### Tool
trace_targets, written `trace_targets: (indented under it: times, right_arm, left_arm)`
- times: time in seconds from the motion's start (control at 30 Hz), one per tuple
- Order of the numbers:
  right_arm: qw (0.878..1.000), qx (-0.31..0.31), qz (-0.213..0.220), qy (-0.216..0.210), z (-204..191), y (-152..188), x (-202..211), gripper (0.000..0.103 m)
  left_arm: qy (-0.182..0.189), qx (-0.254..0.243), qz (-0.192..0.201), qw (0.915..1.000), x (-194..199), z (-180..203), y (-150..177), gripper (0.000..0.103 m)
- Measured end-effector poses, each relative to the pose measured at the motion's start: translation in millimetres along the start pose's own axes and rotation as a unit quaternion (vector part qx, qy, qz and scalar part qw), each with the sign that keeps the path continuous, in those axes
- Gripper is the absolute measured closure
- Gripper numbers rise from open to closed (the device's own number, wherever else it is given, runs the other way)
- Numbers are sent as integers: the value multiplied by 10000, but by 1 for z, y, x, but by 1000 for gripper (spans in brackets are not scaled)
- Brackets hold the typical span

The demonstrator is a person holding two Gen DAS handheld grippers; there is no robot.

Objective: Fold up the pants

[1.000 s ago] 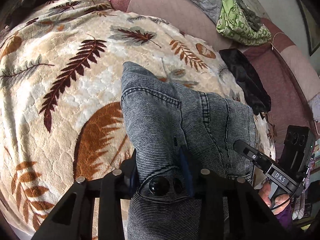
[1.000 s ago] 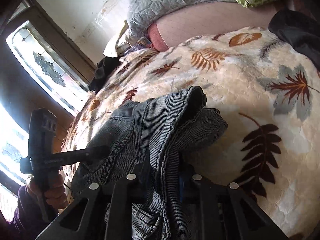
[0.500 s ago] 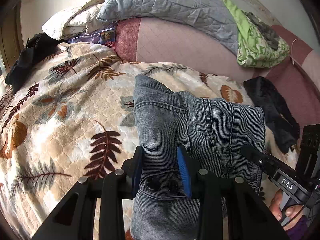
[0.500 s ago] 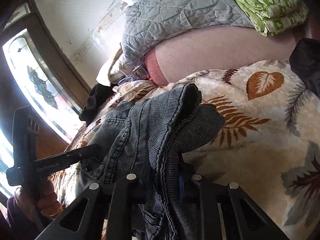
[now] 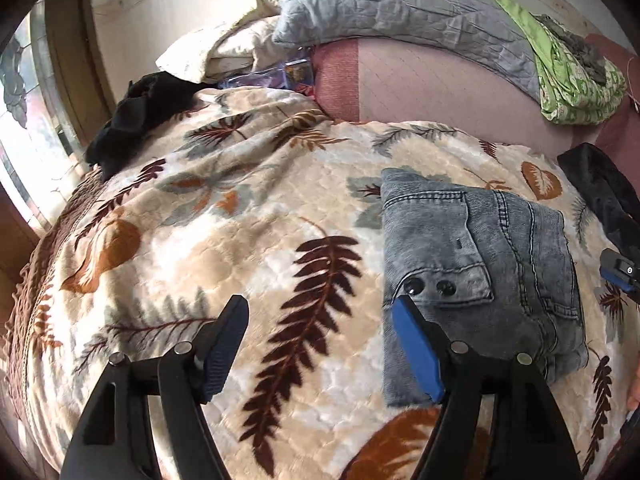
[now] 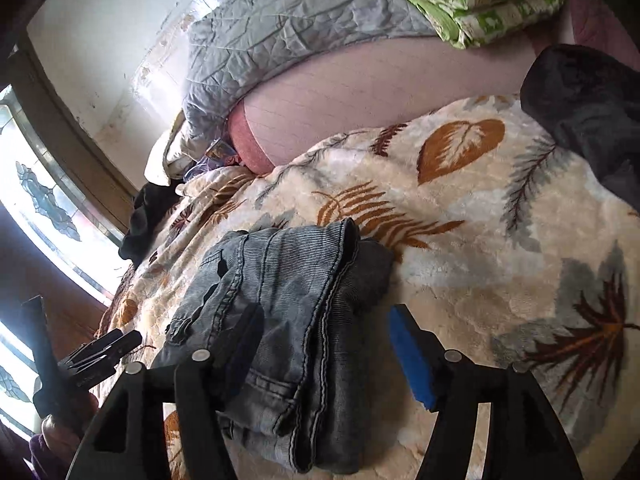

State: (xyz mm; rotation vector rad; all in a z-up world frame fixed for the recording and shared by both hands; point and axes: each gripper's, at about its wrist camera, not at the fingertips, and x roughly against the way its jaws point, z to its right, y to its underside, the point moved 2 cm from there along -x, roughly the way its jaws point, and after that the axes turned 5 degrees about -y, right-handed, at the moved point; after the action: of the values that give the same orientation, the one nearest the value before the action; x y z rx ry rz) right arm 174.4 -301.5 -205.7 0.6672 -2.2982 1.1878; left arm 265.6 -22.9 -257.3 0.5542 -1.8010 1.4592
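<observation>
A big cream blanket (image 5: 248, 240) printed with brown and rust leaves is covering the bed and filling most of both views. Behind it a pink headboard cushion (image 5: 420, 84) is standing against the wall, with a grey quilted pillow (image 5: 400, 8) leaning over its top and a green patterned cloth (image 5: 572, 80) bunched at its far end. A black garment (image 5: 136, 116) is lying crumpled at the blanket's window-side edge, and another dark cloth (image 6: 584, 120) is sitting at the opposite edge.

The pants (image 5: 480, 276), grey-blue denim, are lying folded into a compact rectangle on the blanket, toward the right part of the left wrist view, two dark buttons facing up near the waistband. From the right wrist view the same stacked bundle (image 6: 288, 320) is showing its layered edges.

The left gripper (image 5: 320, 344) is hovering with its fingers spread wide, holding nothing; its right blue pad is sitting just at the near edge of the denim while the other is over bare blanket. The right gripper (image 6: 324, 344) is likewise spread open, its fingers straddling the bundle's near end without pinching it.
</observation>
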Motion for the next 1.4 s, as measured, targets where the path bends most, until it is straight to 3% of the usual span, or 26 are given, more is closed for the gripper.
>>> trace_targets:
  times: [0.07, 0.17, 0.27, 0.47, 0.6, 0.8, 0.97, 1.17, 1.4]
  right_arm:
    - [9998, 195, 71, -56, -13, 9, 18, 35]
    - [9993, 264, 93, -255, -24, 35, 44, 35]
    - [9993, 265, -8, -271, -26, 60, 60, 35]
    - [9995, 156, -201, -178, -20, 83, 62, 35]
    - [9996, 155, -202, -144, -17, 84, 57, 35]
    - [9995, 266, -76, -127, -24, 78, 54, 35]
    - [9970, 623, 443, -81, -44, 73, 67, 35]
    - [9877, 1207, 977, 160, -69, 76, 88, 35]
    - [9829, 1373, 1220, 148, -81, 77, 113, 34]
  left_arm:
    - [-73, 192, 30, 9998, 13, -15, 14, 21]
    - [-169, 398, 55, 9990, 28, -26, 36, 21]
    - [-90, 417, -129, 9990, 37, -28, 58, 21]
    - [-256, 190, -101, 9994, 50, -11, 88, 21]
    - [-449, 217, -88, 9987, 48, -5, 81, 21]
    - [-614, 198, 312, 9974, 61, 11, 59, 21]
    - [-779, 274, 631, 9946, 81, 27, 45, 21]
    - [-706, 417, 895, 9926, 109, 38, 35, 21]
    - [-811, 432, 1161, 9890, 144, 41, 33, 21]
